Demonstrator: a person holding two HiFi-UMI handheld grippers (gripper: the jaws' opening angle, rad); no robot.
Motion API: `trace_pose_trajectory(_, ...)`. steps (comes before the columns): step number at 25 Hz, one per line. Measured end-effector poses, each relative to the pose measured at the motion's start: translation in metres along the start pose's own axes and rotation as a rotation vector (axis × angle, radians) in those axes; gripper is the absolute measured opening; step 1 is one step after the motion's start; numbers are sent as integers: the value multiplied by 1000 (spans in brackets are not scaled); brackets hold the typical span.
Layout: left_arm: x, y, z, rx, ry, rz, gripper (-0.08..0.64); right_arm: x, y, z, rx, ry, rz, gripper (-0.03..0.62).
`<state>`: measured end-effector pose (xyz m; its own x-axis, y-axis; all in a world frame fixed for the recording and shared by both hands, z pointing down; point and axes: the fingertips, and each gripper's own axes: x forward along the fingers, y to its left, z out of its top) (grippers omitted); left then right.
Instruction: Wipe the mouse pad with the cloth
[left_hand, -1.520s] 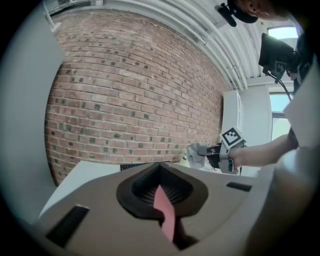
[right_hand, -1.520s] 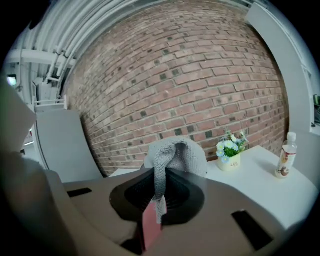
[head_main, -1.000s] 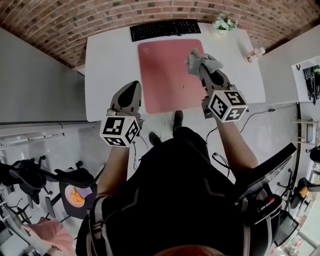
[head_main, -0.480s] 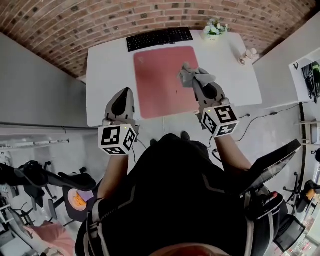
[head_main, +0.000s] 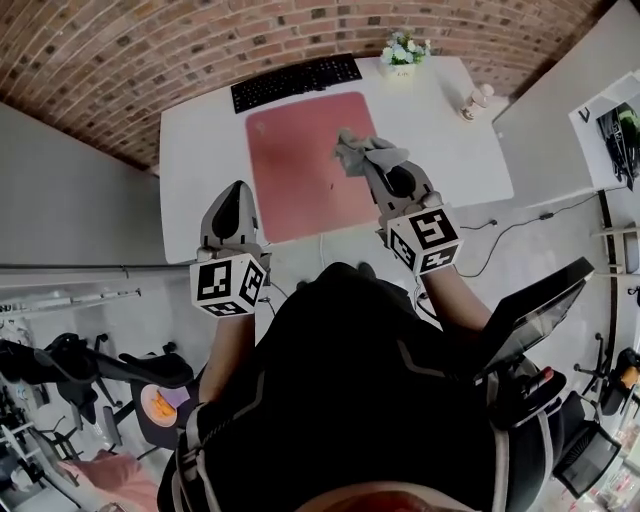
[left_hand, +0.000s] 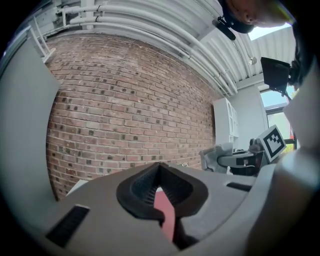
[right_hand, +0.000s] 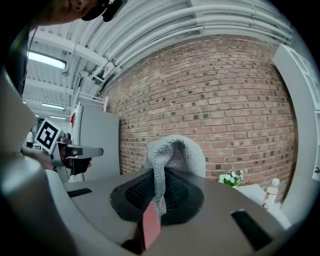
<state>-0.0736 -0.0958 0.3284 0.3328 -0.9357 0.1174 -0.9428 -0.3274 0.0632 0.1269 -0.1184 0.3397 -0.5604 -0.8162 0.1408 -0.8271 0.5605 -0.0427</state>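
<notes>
A pink mouse pad (head_main: 300, 170) lies on the white desk (head_main: 200, 150). My right gripper (head_main: 366, 163) is shut on a grey knitted cloth (head_main: 358, 150), which rests over the pad's right half. In the right gripper view the cloth (right_hand: 172, 152) bunches up out of the closed jaws of the right gripper (right_hand: 162, 176). My left gripper (head_main: 232, 192) hovers over the desk's near-left edge, beside the pad, shut and holding nothing. In the left gripper view the left gripper (left_hand: 159, 170) shows a sliver of the pad (left_hand: 163, 212) below its jaws.
A black keyboard (head_main: 282, 82) sits behind the pad. A small pot of flowers (head_main: 402, 48) and a bottle (head_main: 472, 100) stand at the desk's far right. A brick wall (head_main: 150, 45) backs the desk. Cables (head_main: 500, 235) trail on the floor by the near right.
The right gripper has dragged the cloth from the pad's far right edge toward me and slightly left. The left gripper has stayed by the desk's near-left edge.
</notes>
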Motion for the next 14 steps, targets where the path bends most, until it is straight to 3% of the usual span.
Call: trace_pose_trajectory(14,15,-9,0,9,3,17,2,4,-20,-4,29,-10,-19,28)
